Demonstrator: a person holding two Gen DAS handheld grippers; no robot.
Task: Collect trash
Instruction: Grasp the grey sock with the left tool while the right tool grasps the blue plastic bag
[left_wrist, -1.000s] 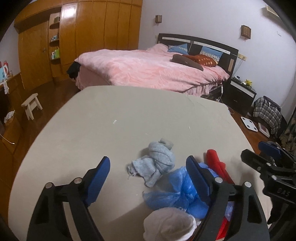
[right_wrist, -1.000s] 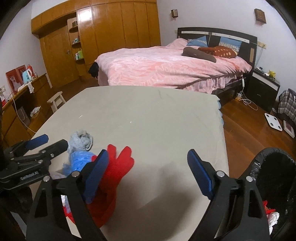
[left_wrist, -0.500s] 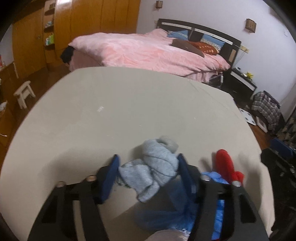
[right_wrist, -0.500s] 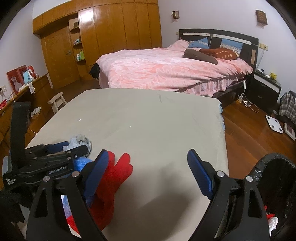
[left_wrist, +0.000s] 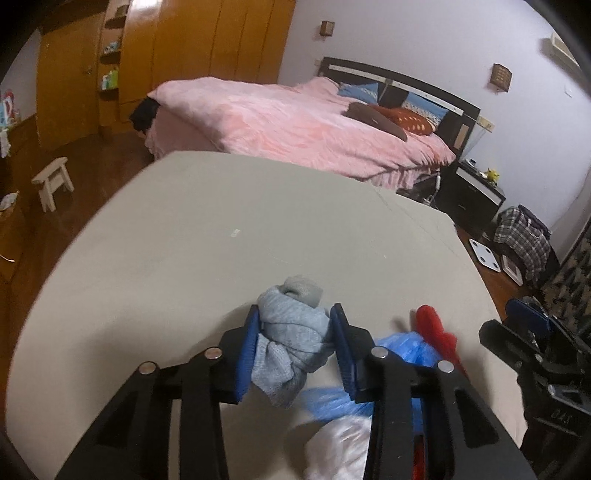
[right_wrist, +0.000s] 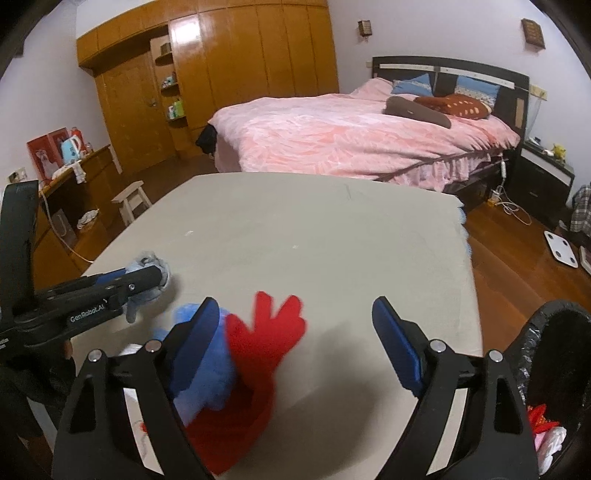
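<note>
left gripper (left_wrist: 293, 341): I read it as clamped on the grey sock bundle (left_wrist: 291, 332); both blue pads press its sides, lower centre of the left wrist view
grey sock bundle: knotted wad, toe end sticks out past the fingertips, tail hangs below the pads; can't tell if it's off the table (left_wrist: 184, 240) yet
right gripper (right_wrist: 295, 339): wide open, holding nothing, hovering low centre of the right wrist view over the pile
red glove (right_wrist: 258, 350): lies between the right fingers, nearer the left one, fingers of the glove pointing up-frame
blue plastic bag (right_wrist: 207, 373): crumpled, just left of the red glove, partly behind the right gripper's left finger; touching the glove
white wad (left_wrist: 340, 446): bottom centre of the left wrist view, under the left gripper's right finger, blurred, can't identify
trash bin (right_wrist: 546, 354): black-lined, lower right corner of the right wrist view, off the table edge, some red and white scraps already inside
step: my read is grasp done on the sock, transfer to bin pending
next move: I'd lift the sock clear of the blue bag, carry it right across the pile to the bin, keep clear of the right gripper
far: pink bed (right_wrist: 351, 136) beyond the table, wooden wardrobe (right_wrist: 221, 74) upper left, not relevant
</note>
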